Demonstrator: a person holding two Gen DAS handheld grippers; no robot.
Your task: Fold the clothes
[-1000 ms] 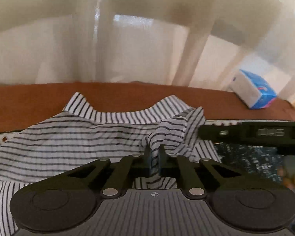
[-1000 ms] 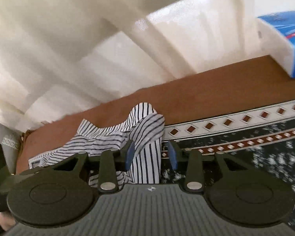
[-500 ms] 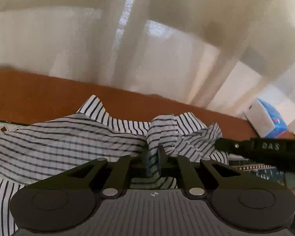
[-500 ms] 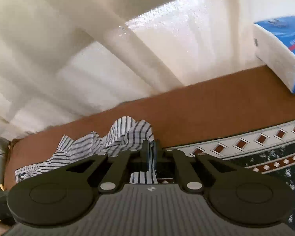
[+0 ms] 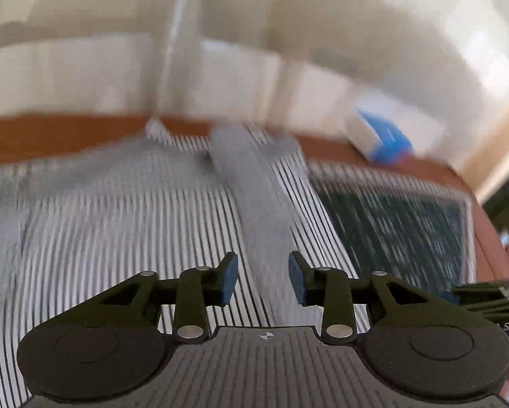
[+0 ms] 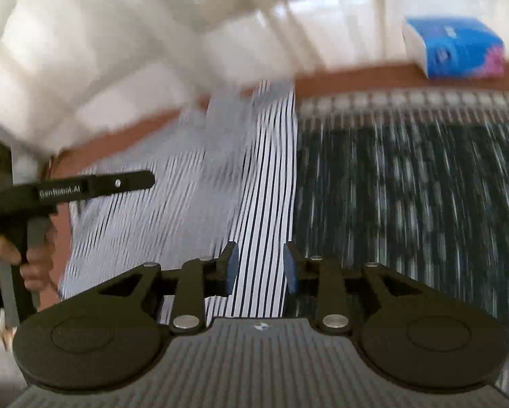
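Observation:
A black-and-white striped shirt (image 5: 125, 224) lies spread on the table, blurred by motion. In the left wrist view my left gripper (image 5: 263, 277) hovers above it with its jaws opening, and nothing is pinched between its blue pads. In the right wrist view the same shirt (image 6: 264, 183) runs away from me along the dark cloth. My right gripper (image 6: 258, 268) is above the shirt's right edge, jaws opening, and the pads do not press the fabric. The left gripper's body shows at the left of that view, held by a hand (image 6: 3, 251).
A dark patterned tablecloth (image 6: 407, 204) covers the brown table (image 5: 50, 136) to the right of the shirt. A blue and white tissue pack (image 6: 455, 47) stands at the far right edge. Pale curtains (image 6: 118, 51) hang behind the table.
Both grippers were shut on bunched shirt fabric near the far edge half a second ago. They have let go and pulled back toward me, and the shirt now lies flatter.

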